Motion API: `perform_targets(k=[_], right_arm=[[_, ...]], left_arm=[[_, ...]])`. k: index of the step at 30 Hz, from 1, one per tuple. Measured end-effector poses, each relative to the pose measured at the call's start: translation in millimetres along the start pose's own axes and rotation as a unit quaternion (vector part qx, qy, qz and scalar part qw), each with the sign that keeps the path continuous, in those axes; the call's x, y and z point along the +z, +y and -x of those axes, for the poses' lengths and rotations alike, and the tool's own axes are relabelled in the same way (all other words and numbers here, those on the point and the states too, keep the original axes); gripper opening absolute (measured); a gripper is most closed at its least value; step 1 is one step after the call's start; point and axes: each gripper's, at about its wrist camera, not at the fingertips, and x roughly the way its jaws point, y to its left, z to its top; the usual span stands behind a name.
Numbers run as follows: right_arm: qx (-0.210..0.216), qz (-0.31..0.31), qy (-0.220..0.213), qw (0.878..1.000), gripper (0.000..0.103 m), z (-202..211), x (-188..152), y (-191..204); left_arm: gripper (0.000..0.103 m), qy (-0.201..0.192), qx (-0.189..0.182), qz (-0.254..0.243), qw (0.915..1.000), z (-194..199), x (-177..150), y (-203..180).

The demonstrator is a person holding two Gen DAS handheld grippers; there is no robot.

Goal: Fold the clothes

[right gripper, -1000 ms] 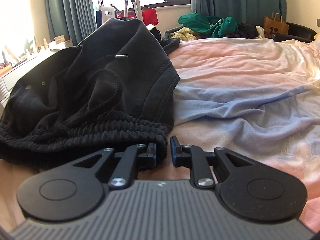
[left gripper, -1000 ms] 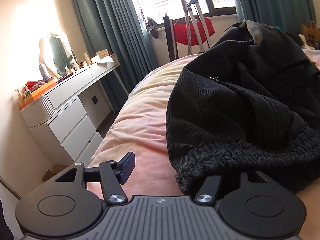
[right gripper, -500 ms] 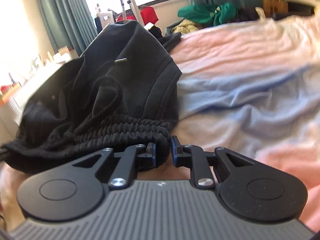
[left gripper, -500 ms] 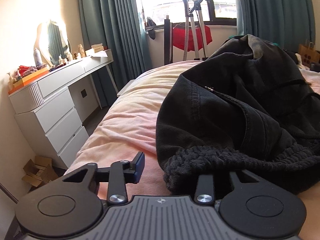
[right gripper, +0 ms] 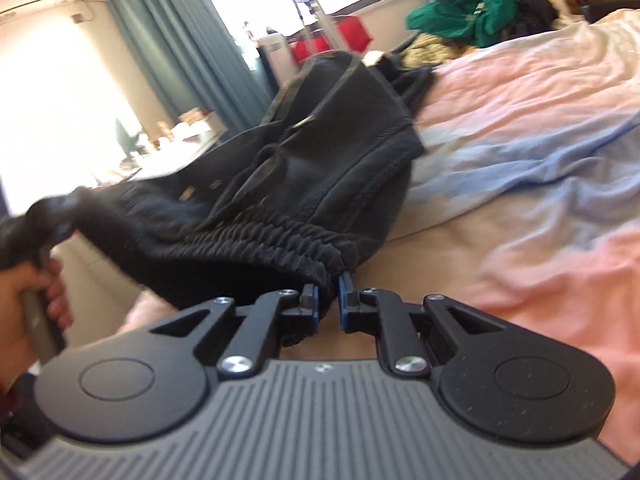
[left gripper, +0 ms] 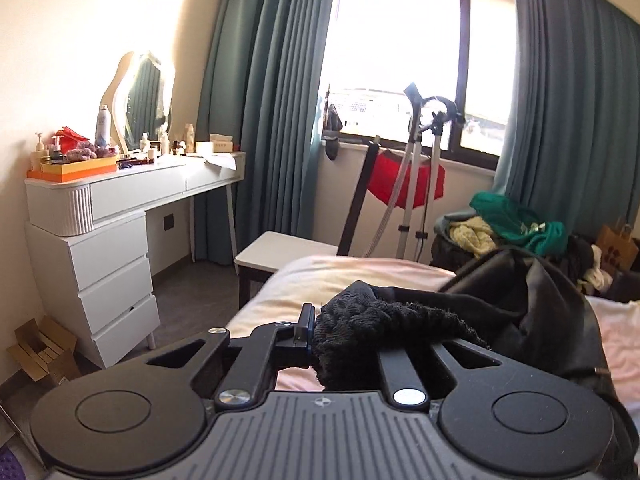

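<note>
Black trousers (right gripper: 320, 168) with a ribbed elastic waistband (right gripper: 256, 244) hang off the pink and blue bed (right gripper: 540, 152). My right gripper (right gripper: 328, 298) is shut on the right end of the waistband. My left gripper (left gripper: 344, 336) is shut on the other end of the waistband (left gripper: 372, 320); its right finger is hidden under the cloth. The trousers (left gripper: 532, 312) trail back onto the bed in the left wrist view. The left gripper and the hand holding it (right gripper: 28, 280) show at the left edge of the right wrist view, waistband stretched between both grippers.
A white dressing table (left gripper: 120, 208) with bottles and a mirror stands at the left wall. A garment steamer stand (left gripper: 420, 184) and a white bench (left gripper: 280, 252) are at the bed's foot by the window. A pile of green and yellow clothes (left gripper: 508, 228) lies on a chair.
Both grippers have lifted the waistband off the bed. The left gripper, open around the waistband before, has shut on it and risen. The trousers now hang stretched between them.
</note>
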Motion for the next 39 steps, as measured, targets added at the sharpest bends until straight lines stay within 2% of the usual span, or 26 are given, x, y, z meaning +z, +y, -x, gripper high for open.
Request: perform_targets(k=[4, 7, 9, 11, 15, 16, 17, 19, 20, 21, 22, 23, 24, 25, 29, 31, 32, 34, 39], right_arm=[[0.088, -0.011, 0.004, 0.996, 0.013, -12.0, -10.8, 65.7], [0.15, -0.013, 0.028, 0.988, 0.013, -40.4, -20.1, 110.6], [0.166, 0.001, 0.054, 0.985, 0.014, -64.4, -28.4, 131.7], [0.156, 0.012, 0.086, 0.984, 0.014, -88.8, -37.4, 142.5], [0.148, 0.021, 0.115, 0.982, 0.014, -109.5, -44.9, 140.5], [0.149, 0.021, 0.118, 0.982, 0.016, -110.4, -45.1, 139.1], [0.15, 0.02, 0.118, 0.981, 0.017, -109.7, -44.9, 137.9], [0.152, 0.02, 0.117, 0.981, 0.024, -105.8, -44.3, 136.6], [0.153, 0.024, 0.12, 0.981, 0.032, -103.8, -44.1, 136.7], [0.154, 0.028, 0.122, 0.98, 0.04, -101.8, -43.9, 136.8], [0.157, 0.033, 0.121, 0.98, 0.061, -97.8, -45.0, 137.2], [0.161, 0.039, 0.118, 0.979, 0.078, -92.6, -46.7, 137.9], [0.165, 0.046, 0.112, 0.979, 0.082, -89.3, -46.3, 135.9], [0.168, 0.054, 0.105, 0.979, 0.085, -83.9, -44.7, 133.8], [0.164, 0.08, 0.081, 0.98, 0.084, -53.6, -36.0, 127.1], [0.152, 0.088, 0.066, 0.982, 0.084, -37.7, -27.3, 119.7], [0.144, 0.092, 0.057, 0.984, 0.084, -28.4, -22.7, 113.2], [0.126, 0.094, 0.042, 0.987, 0.084, -7.9, -14.6, 98.2], [0.071, 0.111, 0.007, 0.991, 0.084, 36.6, 13.1, 47.6]], left_arm=[[0.01, -0.013, 0.038, 0.0, 0.9992, -23.1, 55.5, 41.1], [0.01, 0.006, 0.084, -0.011, 0.9964, -59.8, 64.7, 65.6], [0.01, 0.053, 0.097, -0.001, 0.9939, -89.0, 51.7, 82.9], [0.01, 0.092, 0.102, 0.026, 0.9901, -107.1, 30.7, 98.6], [0.014, 0.114, 0.102, 0.067, 0.986, -108.6, 0.1, 120.1], [0.015, 0.116, 0.099, 0.07, 0.9858, -105.2, -3.3, 124.1], [0.02, 0.115, 0.096, 0.071, 0.9862, -99.9, -4.1, 127.5], [0.039, 0.112, 0.089, 0.068, 0.9874, -87.5, -4.5, 133.7], [0.057, 0.111, 0.089, 0.061, 0.988, -78.8, -4.6, 134.8], [0.068, 0.11, 0.088, 0.055, 0.9885, -70.0, -4.7, 136.0], [0.07, 0.109, 0.087, 0.048, 0.9891, -60.5, -5.2, 136.6], [0.075, 0.107, 0.081, 0.039, 0.9902, -48.3, -7.0, 135.4], [0.077, 0.107, 0.075, 0.03, 0.991, -37.0, -8.5, 133.6], [0.078, 0.105, 0.072, 0.02, 0.9917, -26.4, -10.4, 130.2], [0.081, 0.09, 0.06, -0.03, 0.9937, 24.4, -21.2, 102.1], [0.091, 0.082, 0.049, -0.053, 0.994, 50.3, -28.0, 84.3], [0.103, 0.073, 0.042, -0.057, 0.9948, 64.0, -32.8, 77.0], [0.103, 0.058, 0.032, -0.063, 0.9958, 86.7, -42.0, 66.5], [0.103, 0.061, 0.033, -0.079, 0.9944, 121.0, -60.7, 49.5]])
